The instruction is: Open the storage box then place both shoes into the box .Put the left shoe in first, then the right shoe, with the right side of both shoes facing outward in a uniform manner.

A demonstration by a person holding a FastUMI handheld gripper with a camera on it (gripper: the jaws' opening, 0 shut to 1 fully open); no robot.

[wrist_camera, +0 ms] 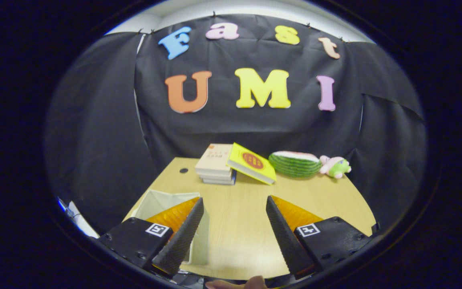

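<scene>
1. While held low over the near part of the table, spread wide: gripper with its fingers far apart, gripping nothing, only bare wood in the gap between them. Probably kept that wide to take something bulky, or left so after letting something go.
2. Right under the fingers, the tip of a hand, most likely the one carrying the tool.
3. Just behind the left finger, standing on the table: storage box, pale and soft-sided. Seems open at the top, since an inner wall shows above the finger. Set close to the near edge, presumably for an easy reach from above.
4. Hidden by that finger: most of the box's inside. Cannot tell whether a shoe lies in it, or which way one would face.
5. Fits two stages alike: box opened and waiting for its shoes, or box already holding them with the gripper drawn clear. Not settled by what shows.
6. Farther on, past open tabletop: a stack of books with a yellow book leaning on it.
7. Beside those, a watermelon plush and a small plush toy. All pushed to the far edge, seemingly to keep the working middle free.
</scene>
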